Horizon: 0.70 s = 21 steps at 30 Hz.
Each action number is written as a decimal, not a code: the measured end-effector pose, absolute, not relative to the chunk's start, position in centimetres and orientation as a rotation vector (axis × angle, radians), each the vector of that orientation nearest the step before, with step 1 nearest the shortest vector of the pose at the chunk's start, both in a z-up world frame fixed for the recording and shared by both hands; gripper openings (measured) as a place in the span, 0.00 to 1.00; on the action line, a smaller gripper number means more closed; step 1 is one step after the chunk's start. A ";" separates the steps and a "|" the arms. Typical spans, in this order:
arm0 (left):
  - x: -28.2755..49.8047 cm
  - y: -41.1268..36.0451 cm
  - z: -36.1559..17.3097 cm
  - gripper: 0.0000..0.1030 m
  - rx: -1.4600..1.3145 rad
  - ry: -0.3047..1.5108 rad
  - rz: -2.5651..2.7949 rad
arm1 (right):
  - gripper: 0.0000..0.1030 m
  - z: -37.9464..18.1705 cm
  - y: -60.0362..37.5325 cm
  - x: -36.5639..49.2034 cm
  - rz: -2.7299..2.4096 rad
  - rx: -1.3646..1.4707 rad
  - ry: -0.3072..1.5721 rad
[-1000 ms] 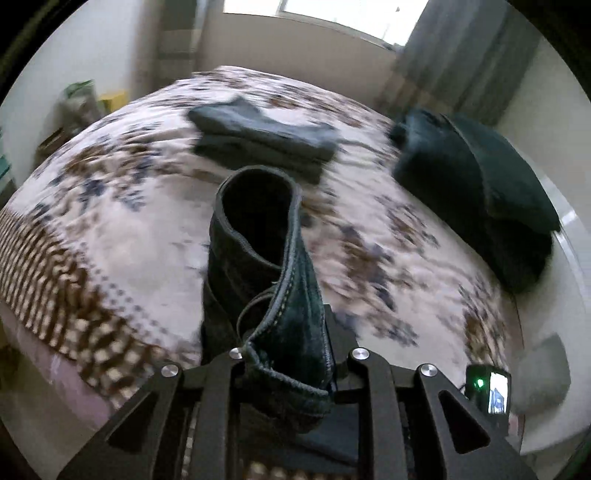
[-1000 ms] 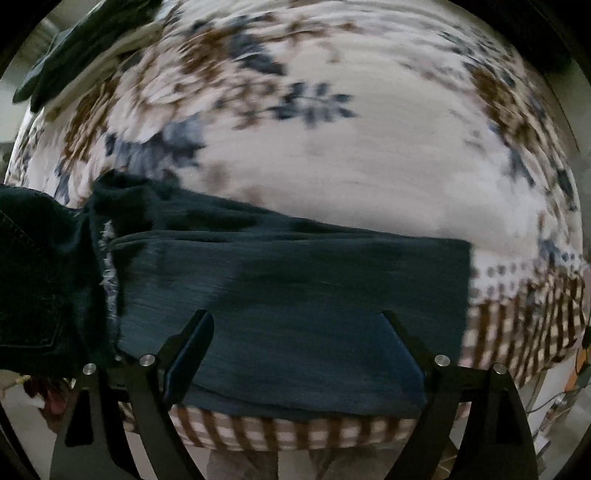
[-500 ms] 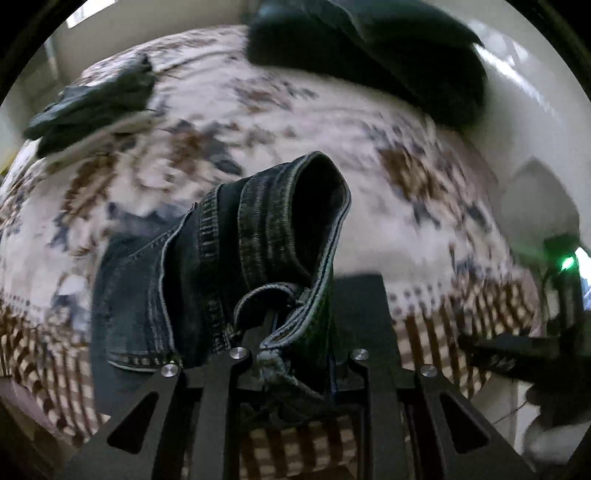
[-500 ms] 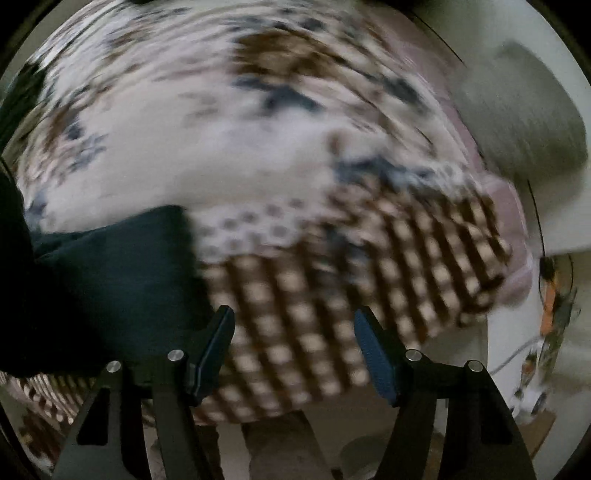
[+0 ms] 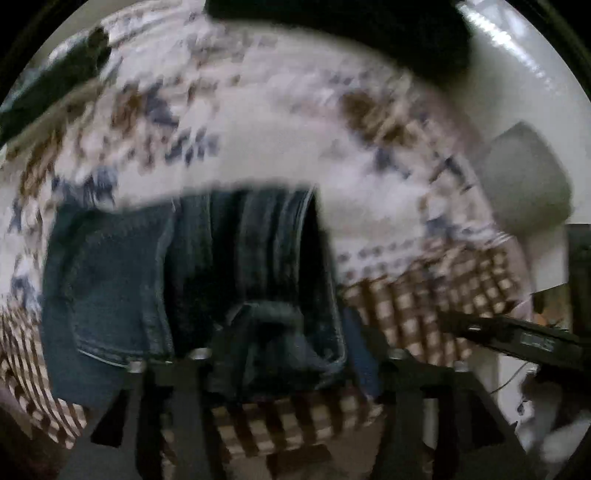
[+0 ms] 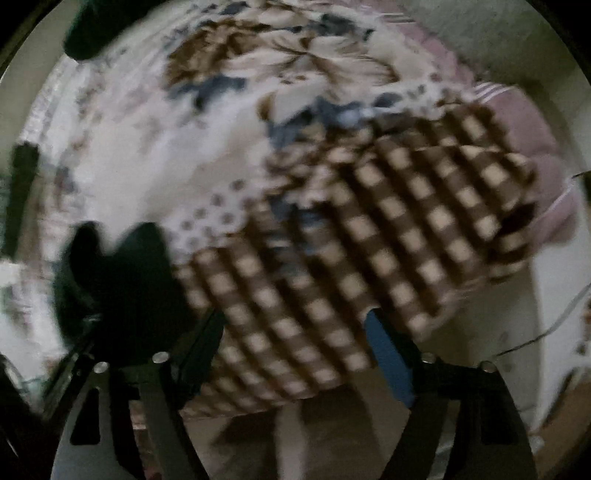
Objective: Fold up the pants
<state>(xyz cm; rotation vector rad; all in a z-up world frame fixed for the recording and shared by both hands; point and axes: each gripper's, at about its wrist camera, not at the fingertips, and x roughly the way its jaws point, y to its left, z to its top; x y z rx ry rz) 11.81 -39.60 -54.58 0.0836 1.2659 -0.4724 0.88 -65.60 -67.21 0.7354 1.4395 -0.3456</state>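
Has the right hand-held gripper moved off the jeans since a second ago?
Yes. The right hand-held gripper has swung right: the jeans now lie at its left edge, and the checked blanket border fills the gap between its open fingers.

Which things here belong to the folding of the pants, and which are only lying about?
For the job:
- jeans
- left gripper, shut on their waistband
- right gripper, open over the blanket

Lying about:
- dark clothes pile at the far side
- folded dark garment
- grey cushion
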 end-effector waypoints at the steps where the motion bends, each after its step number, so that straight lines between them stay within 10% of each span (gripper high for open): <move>1: 11.5 -39.3 -53.2 0.94 0.077 1.241 -0.486 | 0.80 -66.9 -65.7 0.9 -0.315 0.763 1.422; 15: 18.0 -18.7 -53.3 0.99 -0.146 1.248 -0.007 | 0.80 -69.0 -55.1 10.5 0.128 0.943 1.477; 16: 18.6 -17.4 -53.7 0.99 -0.164 1.251 0.021 | 0.68 -70.1 -54.0 11.3 0.137 0.914 1.510; 17: 18.8 -16.4 -53.9 0.99 -0.183 1.255 0.029 | 0.26 -70.6 -53.1 11.8 0.107 0.854 1.520; 21: 19.6 -14.7 -54.1 0.99 -0.216 1.263 0.023 | 0.15 -67.8 -52.0 11.0 0.044 0.811 1.433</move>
